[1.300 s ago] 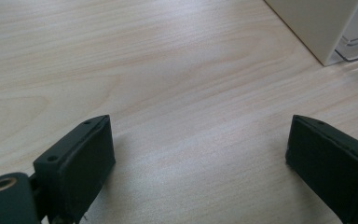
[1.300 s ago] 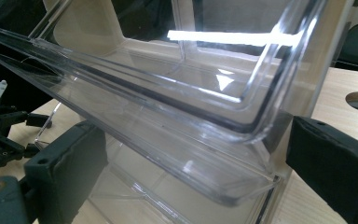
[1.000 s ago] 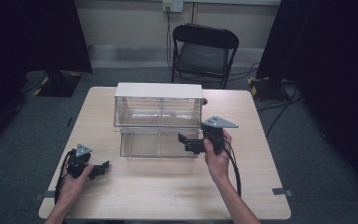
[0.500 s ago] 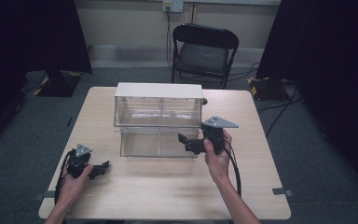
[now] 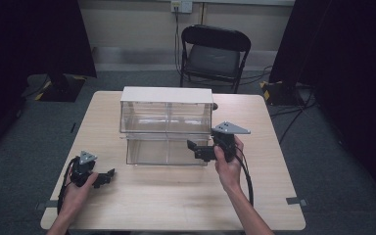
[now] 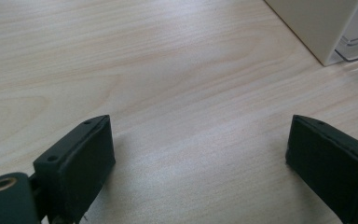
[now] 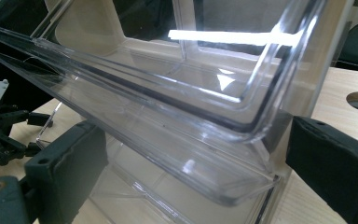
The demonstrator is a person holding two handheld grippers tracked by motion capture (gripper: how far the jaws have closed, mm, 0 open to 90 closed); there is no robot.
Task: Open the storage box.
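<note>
Right tongs point(image 5: 194, 148) beside drawer point(image 5: 166, 149) edge (apart)

Left gripper point(image 5: 108, 175): in my left hand point(image 5: 78, 186), low at about 8 o'clock, jaws pointing toward 3 o'clock and standing wide apart with nothing between them; grey plate on top, cable looping back past my wrist.

Right gripper point(image 5: 193, 148): in my right hand point(image 5: 229, 164), at about 4 o'clock, raised, jaws pointing toward 9 o'clock and spread wide, pads not pressing on anything; grey plate uppermost, cable trailing down along my forearm.

Both forearms enter from 6 o'clock.
</note>
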